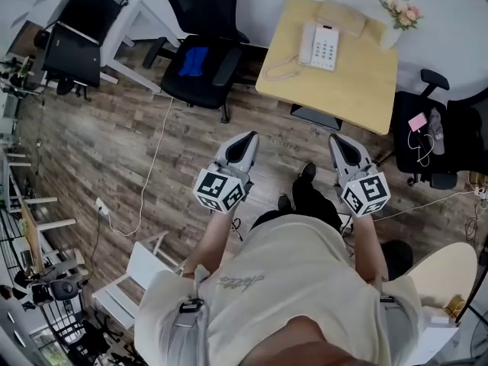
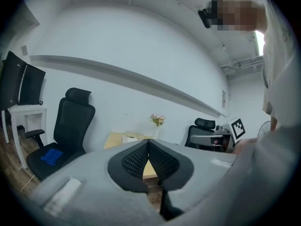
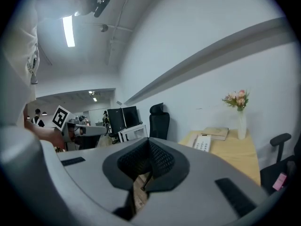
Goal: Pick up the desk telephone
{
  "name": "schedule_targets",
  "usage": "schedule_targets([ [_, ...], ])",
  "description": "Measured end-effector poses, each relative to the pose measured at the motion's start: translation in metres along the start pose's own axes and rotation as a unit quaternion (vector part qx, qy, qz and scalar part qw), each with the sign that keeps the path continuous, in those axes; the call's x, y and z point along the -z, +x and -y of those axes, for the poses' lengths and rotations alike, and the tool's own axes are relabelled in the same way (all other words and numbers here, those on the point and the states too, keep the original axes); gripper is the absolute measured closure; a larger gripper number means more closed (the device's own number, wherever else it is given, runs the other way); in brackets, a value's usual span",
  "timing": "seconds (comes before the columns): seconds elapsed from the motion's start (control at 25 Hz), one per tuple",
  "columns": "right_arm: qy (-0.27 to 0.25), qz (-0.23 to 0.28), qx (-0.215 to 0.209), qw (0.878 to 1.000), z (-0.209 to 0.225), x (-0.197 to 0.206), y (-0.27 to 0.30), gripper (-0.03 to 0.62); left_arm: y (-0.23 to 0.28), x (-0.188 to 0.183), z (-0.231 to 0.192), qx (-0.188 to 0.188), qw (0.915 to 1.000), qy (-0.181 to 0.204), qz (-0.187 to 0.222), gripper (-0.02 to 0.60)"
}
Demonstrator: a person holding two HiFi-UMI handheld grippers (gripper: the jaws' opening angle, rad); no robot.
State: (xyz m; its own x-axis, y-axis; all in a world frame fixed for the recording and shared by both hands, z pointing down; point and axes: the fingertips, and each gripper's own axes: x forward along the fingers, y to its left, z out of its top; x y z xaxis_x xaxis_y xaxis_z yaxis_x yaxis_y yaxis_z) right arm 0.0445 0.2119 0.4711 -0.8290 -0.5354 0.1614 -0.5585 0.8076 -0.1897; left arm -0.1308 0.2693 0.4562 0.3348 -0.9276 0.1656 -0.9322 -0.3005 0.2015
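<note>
A white desk telephone [image 1: 319, 46] with a coiled cord lies near the back of a light wooden desk [image 1: 358, 90]; the right gripper view shows the telephone [image 3: 202, 143] far ahead on the desk [image 3: 235, 157]. My left gripper [image 1: 247, 139] and right gripper [image 1: 338, 142] hang over the wooden floor, well short of the desk, both shut and holding nothing. In the left gripper view the shut left gripper [image 2: 147, 142] points toward the desk [image 2: 117, 139]. The right gripper [image 3: 149, 142] is likewise shut.
A black office chair [image 1: 201, 48] with a blue cloth [image 1: 194, 61] stands left of the desk. Another black chair [image 1: 427, 139] sits at the right. A vase of flowers [image 1: 398, 17] and a flat tan book [image 1: 343, 15] occupy the desk's back. A white cable [image 1: 149, 178] crosses the floor.
</note>
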Motion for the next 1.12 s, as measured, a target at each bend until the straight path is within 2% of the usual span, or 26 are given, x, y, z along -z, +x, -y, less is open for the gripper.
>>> schedule_targets([
  [0.2,-0.002,0.013,0.001,1.000,0.052,-0.015,0.022,0.594,0.060,-0.028,-0.004,0.009,0.9995,0.030,0.006,0.565],
  [0.52,-0.008,0.038,0.025,0.999,0.137,-0.039,0.035,0.594,0.154,-0.058,-0.001,0.031,0.9978,0.055,0.020,0.565],
  [0.84,-0.002,0.014,0.021,1.000,0.177,-0.038,0.055,0.594,0.202,-0.061,-0.006,0.034,0.9982,0.047,0.013,0.565],
  [1.12,0.005,-0.011,0.020,1.000,0.197,-0.039,0.097,0.594,0.237,-0.062,-0.046,0.035,0.9989,0.030,0.000,0.565],
])
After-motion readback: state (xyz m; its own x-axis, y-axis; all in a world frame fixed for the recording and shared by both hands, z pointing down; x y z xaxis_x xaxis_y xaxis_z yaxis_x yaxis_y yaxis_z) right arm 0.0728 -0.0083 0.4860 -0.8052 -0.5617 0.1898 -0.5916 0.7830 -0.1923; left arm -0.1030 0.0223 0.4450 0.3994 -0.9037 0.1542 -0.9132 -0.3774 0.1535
